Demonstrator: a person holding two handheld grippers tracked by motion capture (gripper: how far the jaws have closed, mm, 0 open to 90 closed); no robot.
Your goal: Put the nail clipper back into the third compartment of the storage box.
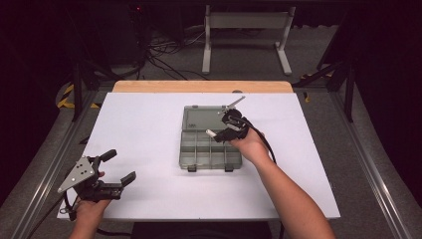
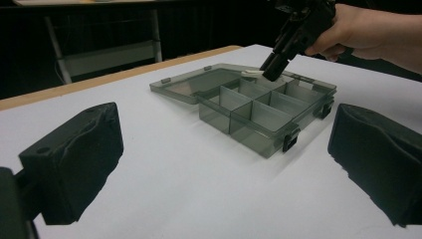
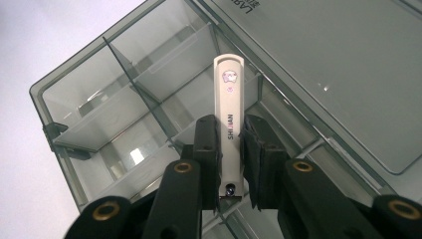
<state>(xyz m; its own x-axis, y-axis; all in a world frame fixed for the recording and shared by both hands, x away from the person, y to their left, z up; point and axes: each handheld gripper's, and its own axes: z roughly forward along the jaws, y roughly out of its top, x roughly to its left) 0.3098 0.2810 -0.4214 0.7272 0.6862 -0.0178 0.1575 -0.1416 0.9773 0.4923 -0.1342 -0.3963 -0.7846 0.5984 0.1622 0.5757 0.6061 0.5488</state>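
A smoke-grey clear organiser box (image 1: pixel 182 152) lies open mid-table, its lid (image 1: pixel 199 118) folded flat away from me and its compartments looking empty. My right gripper (image 1: pixel 219 132) hovers over the box's far row, shut on a slim white nail clipper (image 1: pixel 211 133). In the right gripper view the clipper (image 3: pixel 229 84) sticks out lengthwise between the two pads (image 3: pixel 256 144), over the dividers (image 3: pixel 149 99). My left gripper (image 1: pixel 120 166) rests near the table's front left corner, open and holding nothing. In the left gripper view its jaws frame the box (image 2: pixel 259 130) and the right gripper (image 2: pixel 273 69).
The white tabletop (image 1: pixel 144 124) ends in a wooden strip (image 1: pixel 199 86) at the far side. Beyond it stand a white metal frame (image 1: pixel 246 22) and loose cables (image 1: pixel 164 55) on the floor. Metal rails (image 1: pixel 368 164) run along both sides of the table.
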